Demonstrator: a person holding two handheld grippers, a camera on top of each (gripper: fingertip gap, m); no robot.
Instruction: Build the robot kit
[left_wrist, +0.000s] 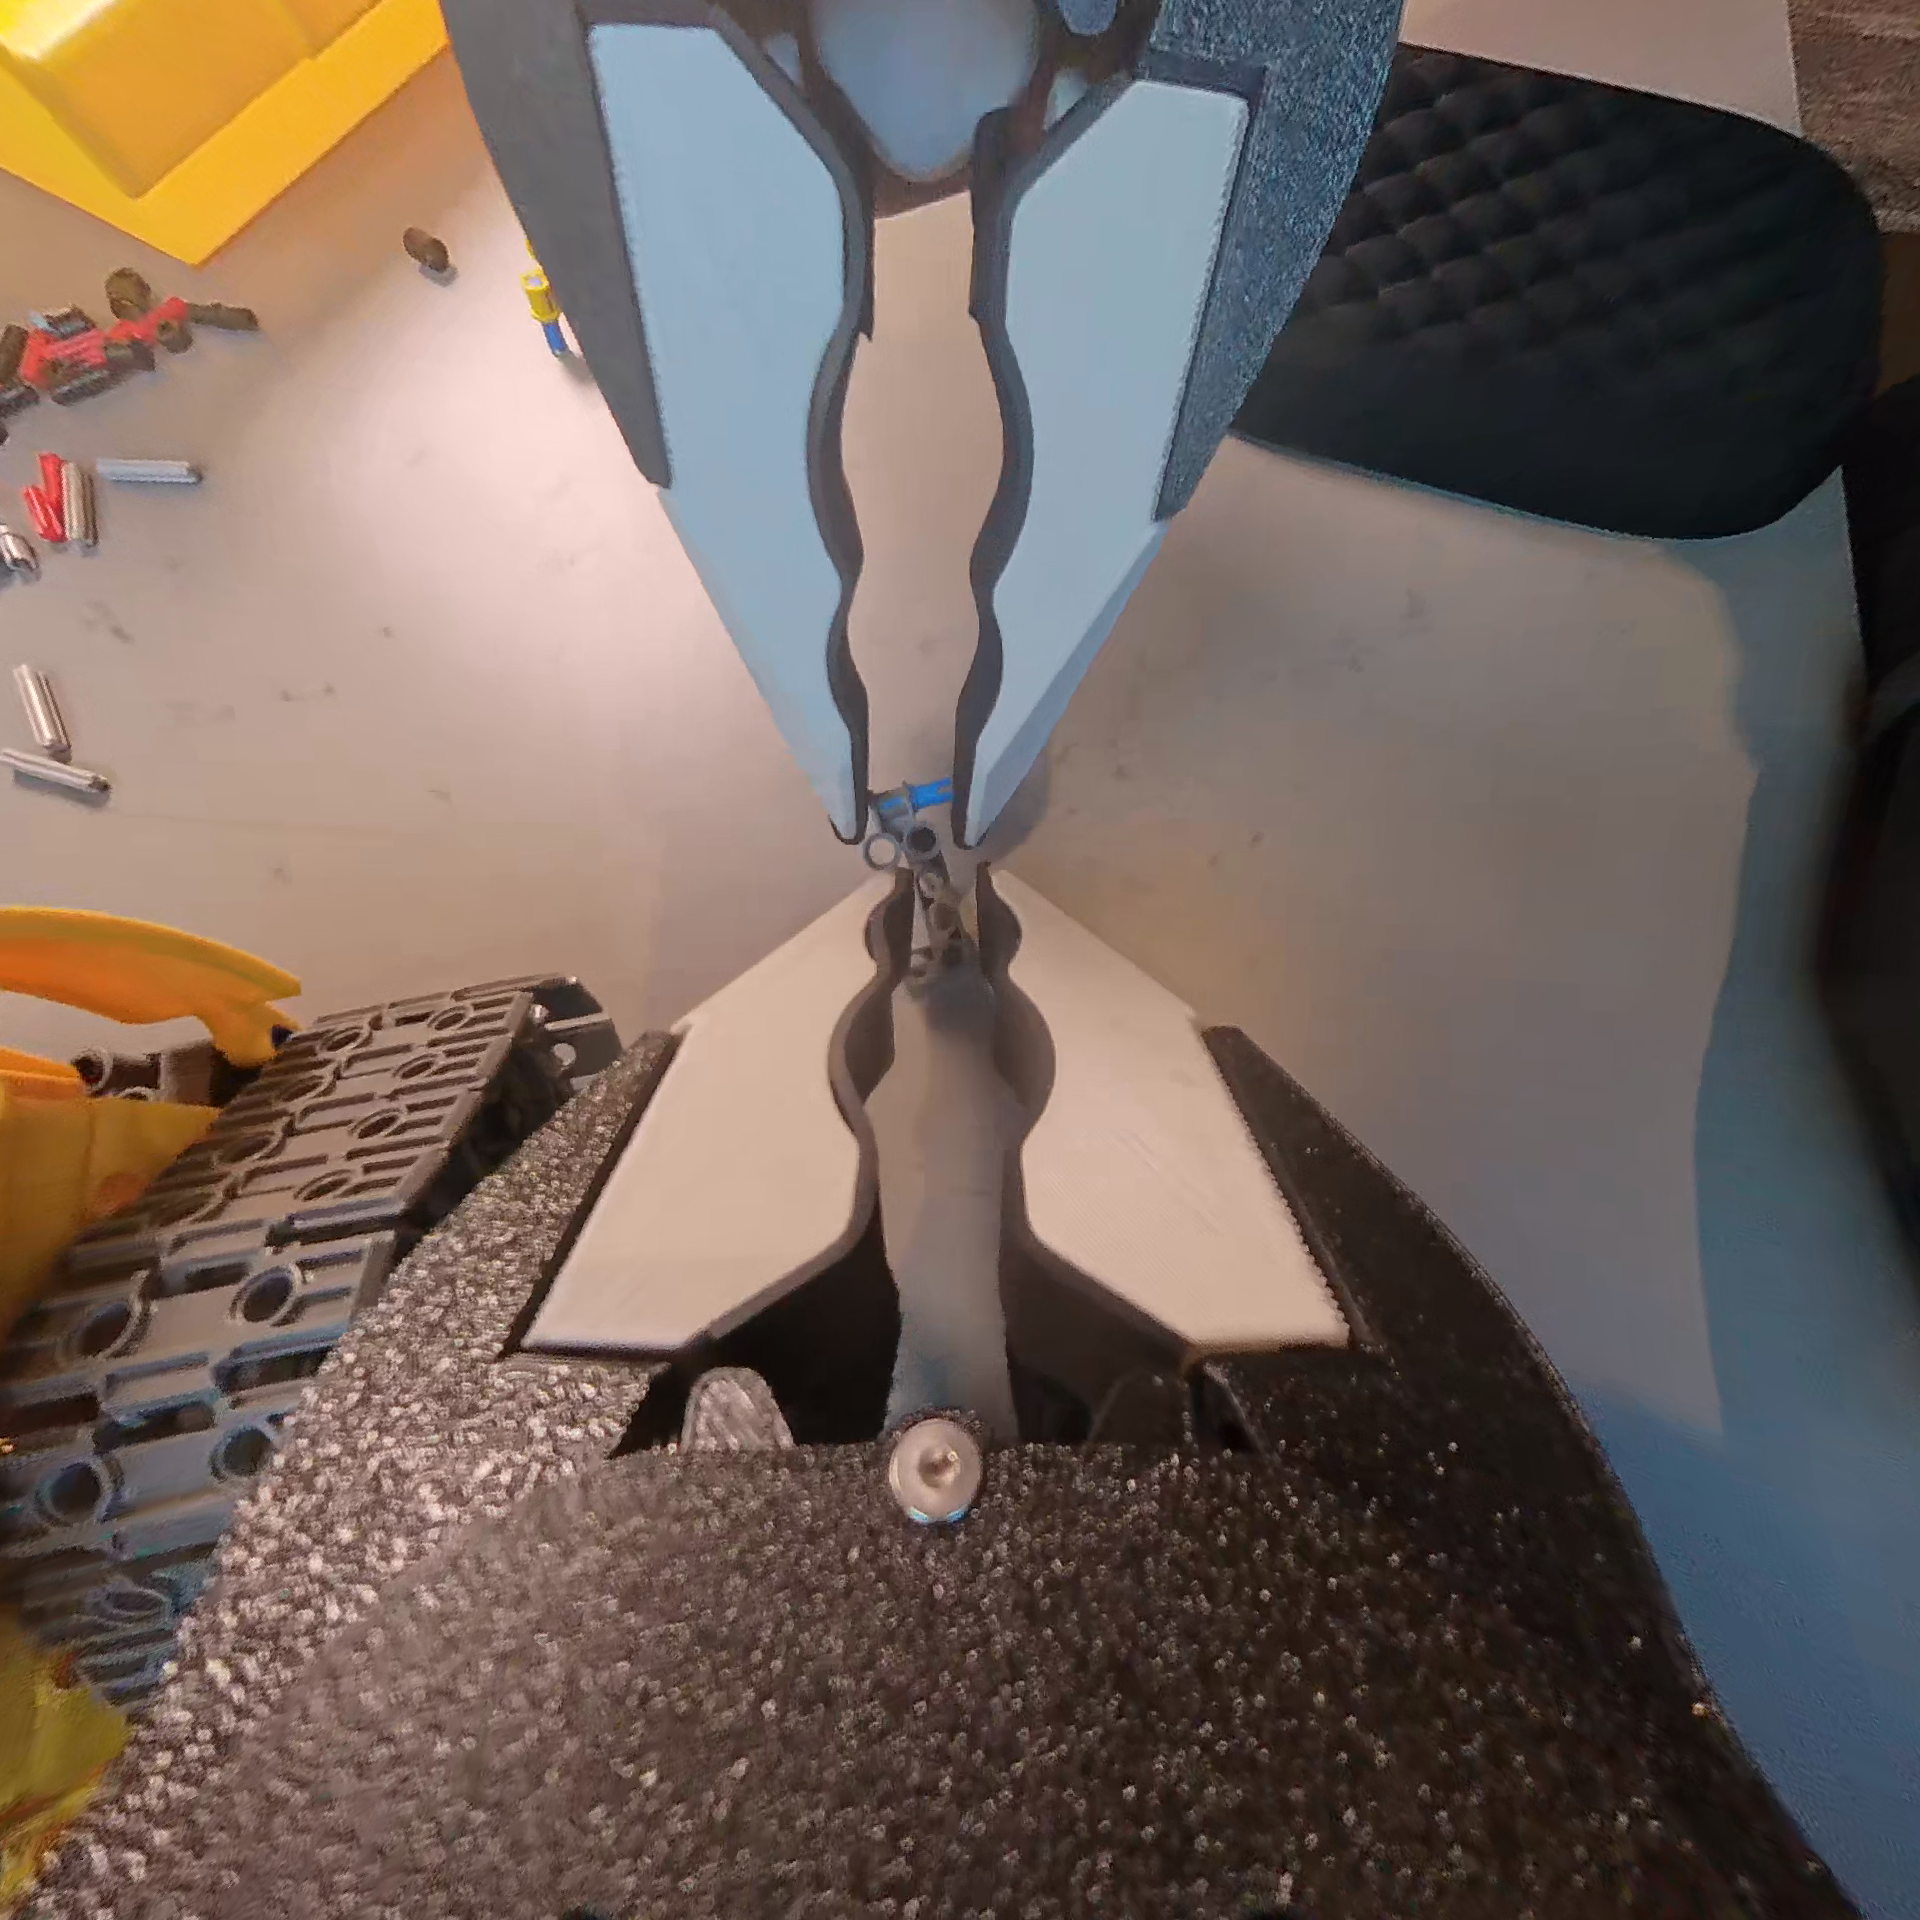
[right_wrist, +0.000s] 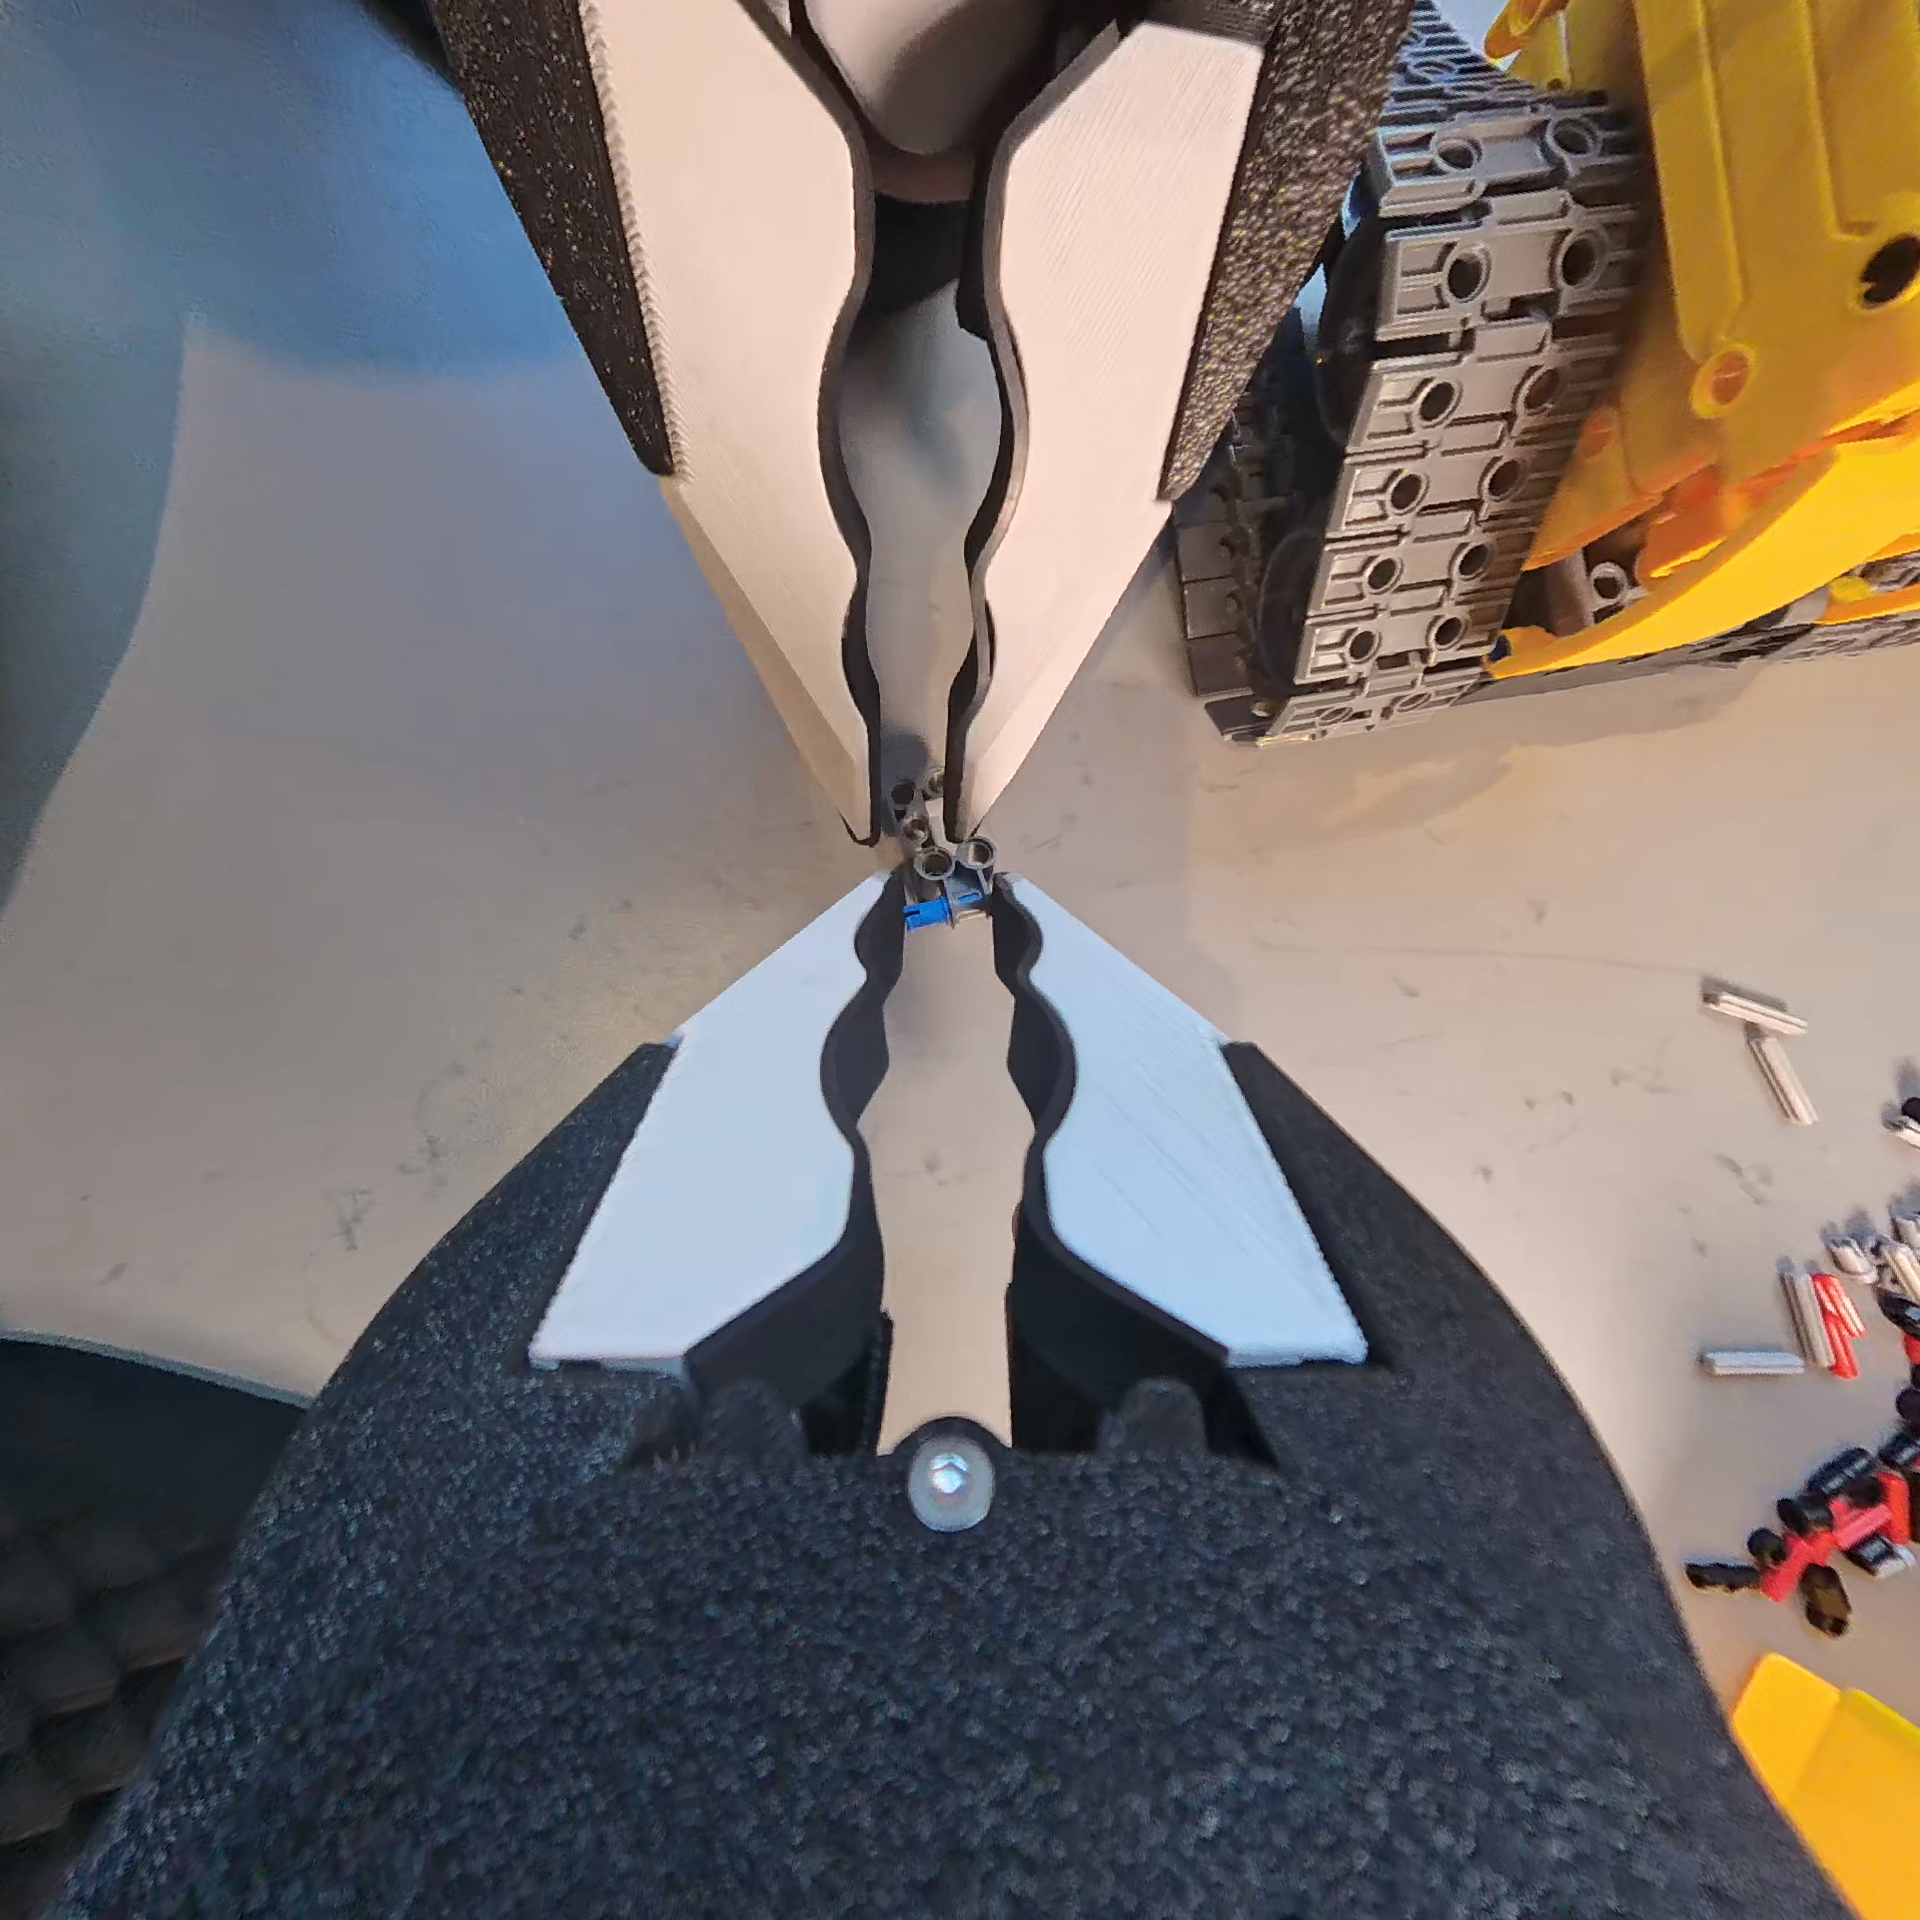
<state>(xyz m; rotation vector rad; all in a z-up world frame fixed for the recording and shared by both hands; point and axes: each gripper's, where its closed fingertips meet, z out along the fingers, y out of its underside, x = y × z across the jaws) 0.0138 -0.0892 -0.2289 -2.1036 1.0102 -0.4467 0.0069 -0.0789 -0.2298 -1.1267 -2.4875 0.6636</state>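
Observation:
In the left wrist view my left gripper (left_wrist: 933, 883) is shut on a small dark grey beam with holes (left_wrist: 938, 928), held above the pale table (left_wrist: 416, 675). My right gripper (left_wrist: 910, 826) comes in from the top, tip to tip with it, and is shut on a blue pin (left_wrist: 914, 796). The pin sits in a grey connector piece (left_wrist: 902, 847) that touches the beam's end. In the right wrist view my right gripper (right_wrist: 940, 896) pinches the blue pin (right_wrist: 925, 915). The left gripper (right_wrist: 914, 826) enters from above, holding the beam (right_wrist: 914, 808).
A yellow toy vehicle with grey tracks stands close by (left_wrist: 312, 1143) (right_wrist: 1455, 436). Loose red, grey and black small parts lie on the table (left_wrist: 83, 353) (right_wrist: 1829, 1538). A yellow tray (left_wrist: 156, 114) (right_wrist: 1829, 1787) sits at the table's edge. A black quilted cushion (left_wrist: 1558, 312) lies beyond.

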